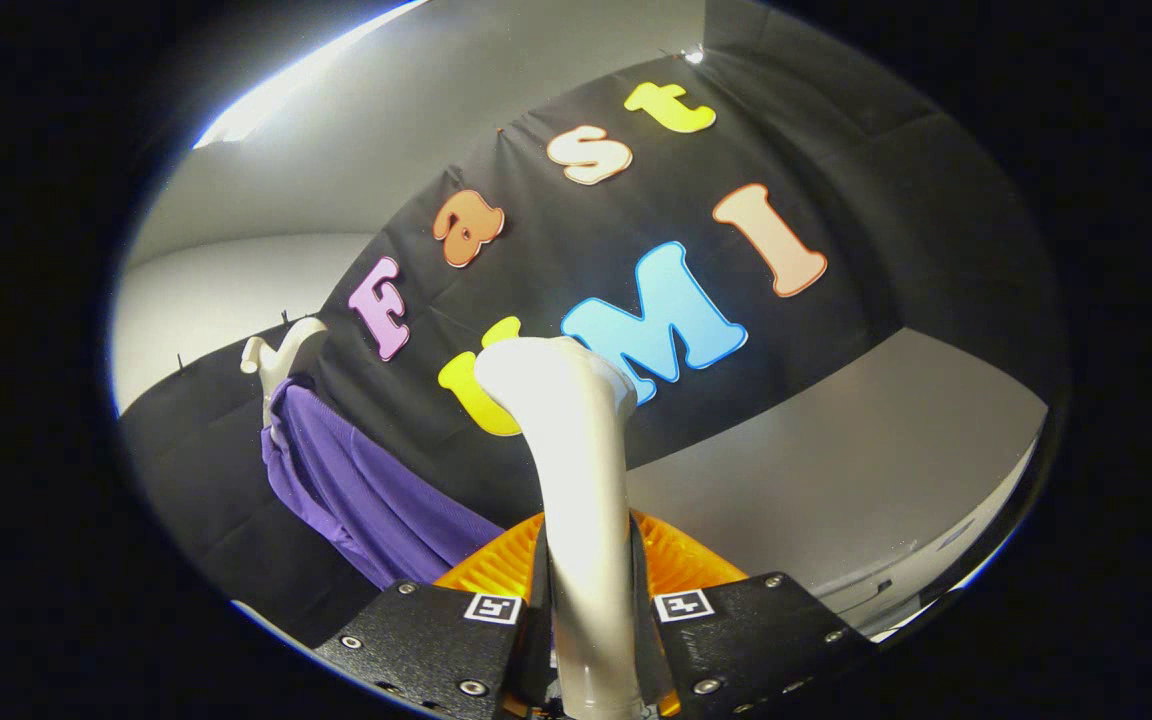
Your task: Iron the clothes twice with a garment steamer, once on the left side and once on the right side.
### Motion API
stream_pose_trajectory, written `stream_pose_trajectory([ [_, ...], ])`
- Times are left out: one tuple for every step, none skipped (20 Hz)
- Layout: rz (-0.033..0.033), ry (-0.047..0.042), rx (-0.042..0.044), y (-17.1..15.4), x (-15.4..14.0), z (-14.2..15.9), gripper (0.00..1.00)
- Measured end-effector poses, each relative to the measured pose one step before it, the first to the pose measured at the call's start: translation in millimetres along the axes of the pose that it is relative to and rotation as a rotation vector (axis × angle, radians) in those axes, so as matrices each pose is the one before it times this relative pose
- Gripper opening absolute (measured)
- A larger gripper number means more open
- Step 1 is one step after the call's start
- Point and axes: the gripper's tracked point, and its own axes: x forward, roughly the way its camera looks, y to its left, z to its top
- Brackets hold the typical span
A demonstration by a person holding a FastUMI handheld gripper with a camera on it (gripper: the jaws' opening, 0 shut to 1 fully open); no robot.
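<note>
Gripper (pixel 591 640) closed on the garment steamer (pixel 576 480): both fingers press the sides of its pale handle, which runs up between them and bends over at the top into the head. Steamer is the landmark for what follows. Whole view sits tilted, so the tool is carried at an angle. An orange ribbed part (pixel 681 560) shows directly behind the handle, just above the fingers; its function cannot be told. Purple garment (pixel 366 490) hangs to the left of the steamer and beyond it, well apart, draped from a pale hanger (pixel 286 350) against the dark cloth wall. Fabric looks thin with a fine knit or mesh texture, falling in long soft folds; its lower part is hidden behind the finger. Grey tabletop (pixel 836 470) lies right of the steamer. Judgement: steamer head is not yet at the cloth, so the step in hand is the approach. To do it well: level the wrist, bring the head flat to the fabric near the hanger, then draw down one side in a slow even stroke.
</note>
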Motion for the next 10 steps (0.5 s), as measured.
stream_pose_trajectory([
  [-0.00459, -0.02906, -0.01330, 11.32, -14.36, -3.78, 0.34],
  [0.00426, -0.01515, -0.00666, 14.65, -15.52, -6.17, 0.34],
  [0.00463, -0.01323, -0.00496, 10.96, -9.92, -3.31, 0.34],
  [-0.00330, -0.02114, -0.00981, 10.29, -11.06, -6.57, 0.34],
  [-0.00815, -0.00562, -0.01950, 8.29, -9.06, -7.68, 0.34],
  [-0.01125, -0.02150, -0.02458, 7.74, -7.84, -7.86, 0.34],
  [-0.01294, -0.01305, -0.02464, 8.88, -9.23, -9.77, 0.34],
  [-0.00945, -0.00160, -0.02616, 10.55, -7.36, -8.92, 0.34],
  [-0.00870, -0.01669, -0.02311, 10.50, -7.01, -6.22, 0.34],
  [-0.00720, -0.00930, -0.02699, 11.58, -9.06, -8.20, 0.34],
])
